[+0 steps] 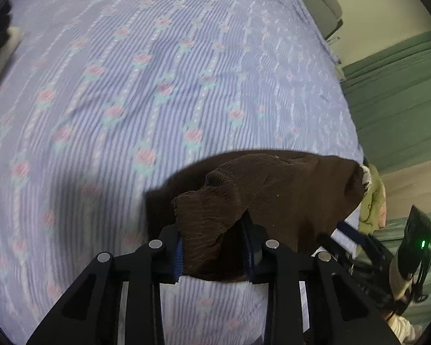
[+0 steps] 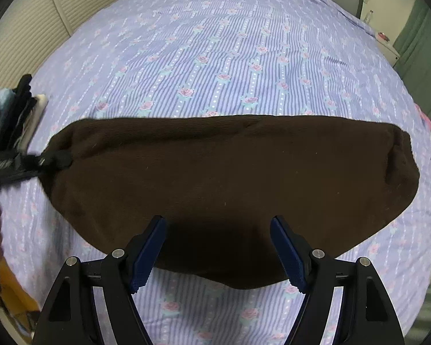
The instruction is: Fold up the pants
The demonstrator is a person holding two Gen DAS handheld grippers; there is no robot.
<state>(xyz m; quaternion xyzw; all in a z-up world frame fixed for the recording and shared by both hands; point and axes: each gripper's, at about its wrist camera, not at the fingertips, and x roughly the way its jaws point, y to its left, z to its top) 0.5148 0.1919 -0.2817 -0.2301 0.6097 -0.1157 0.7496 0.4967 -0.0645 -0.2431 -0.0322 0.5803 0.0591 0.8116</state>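
Dark brown knit pants (image 2: 230, 172) lie folded in a long band across the bed. My left gripper (image 1: 212, 238) is shut on a bunched end of the pants (image 1: 209, 224), lifting it slightly; it also shows in the right wrist view (image 2: 54, 158) at the band's left end. My right gripper (image 2: 218, 230) is open, its blue pads (image 2: 150, 244) spread just above the near edge of the pants, holding nothing. It shows in the left wrist view (image 1: 350, 238) at the right, beside the pants.
The bed has a lilac striped sheet with pink roses (image 2: 215, 57). A stack of folded clothes (image 2: 17, 109) sits at the bed's left edge. Green fabric (image 1: 393, 92) and a yellow-green item (image 1: 373, 198) lie off the right side. A nightstand (image 2: 388, 49) stands at the far right.
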